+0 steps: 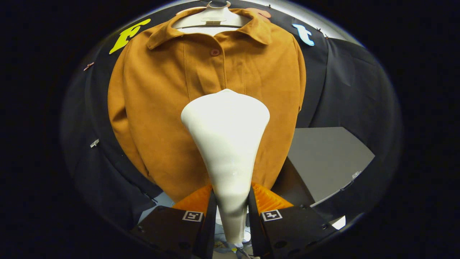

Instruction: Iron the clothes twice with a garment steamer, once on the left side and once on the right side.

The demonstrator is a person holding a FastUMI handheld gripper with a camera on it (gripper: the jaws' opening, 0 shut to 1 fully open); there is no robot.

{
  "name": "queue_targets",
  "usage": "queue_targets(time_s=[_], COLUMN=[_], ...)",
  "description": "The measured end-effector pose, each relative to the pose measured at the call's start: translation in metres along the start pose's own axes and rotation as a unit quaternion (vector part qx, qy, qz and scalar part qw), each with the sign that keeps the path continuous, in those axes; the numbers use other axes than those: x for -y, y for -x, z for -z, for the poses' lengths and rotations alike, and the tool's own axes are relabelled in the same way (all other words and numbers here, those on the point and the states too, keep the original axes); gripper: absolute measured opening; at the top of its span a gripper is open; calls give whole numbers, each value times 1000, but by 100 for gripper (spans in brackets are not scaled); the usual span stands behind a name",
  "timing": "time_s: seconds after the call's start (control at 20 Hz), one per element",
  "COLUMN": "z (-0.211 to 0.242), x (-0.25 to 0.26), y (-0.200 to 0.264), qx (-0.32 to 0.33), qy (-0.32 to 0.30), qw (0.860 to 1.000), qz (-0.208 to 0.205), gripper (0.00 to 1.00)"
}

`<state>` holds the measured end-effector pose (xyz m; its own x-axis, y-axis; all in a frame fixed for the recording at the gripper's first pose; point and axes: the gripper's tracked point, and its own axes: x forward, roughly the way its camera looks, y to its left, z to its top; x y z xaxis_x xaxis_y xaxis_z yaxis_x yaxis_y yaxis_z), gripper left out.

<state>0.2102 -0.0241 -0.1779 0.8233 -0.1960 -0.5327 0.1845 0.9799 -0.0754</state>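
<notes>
- The tongs (pixel 230 201) are clamped on the narrow handle of a white garment steamer (pixel 226 144), one finger pressing on each side of it.
- The steamer widens from the fingers up to a broad head, which stands in front of the middle of the shirt's front, just below the button placket.
- An orange-brown collared shirt (pixel 161 108) hangs on a pale hanger (pixel 212 18) against the booth's dark cloth wall (pixel 345 90), beyond the fingers.
- One button (pixel 215 52) shows below the collar; the sleeves hang down at both sides.
- Whether the steamer head touches the fabric cannot be told.
- A grey panel (pixel 327 158) lies beside the shirt's lower edge.
</notes>
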Motion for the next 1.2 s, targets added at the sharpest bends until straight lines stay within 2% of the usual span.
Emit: queue_targets(time_s=[0.3, 0.55, 0.85, 1.2], z=[-27, -69, -103, -115], x=[18, 35, 37, 34], y=[29, 45, 66, 77], qx=[56, 119, 192, 241], qy=[-15, -25, -16, -9], qw=[998, 992, 981, 970], qz=[11, 14, 0, -19], gripper=[44, 44, 44, 44])
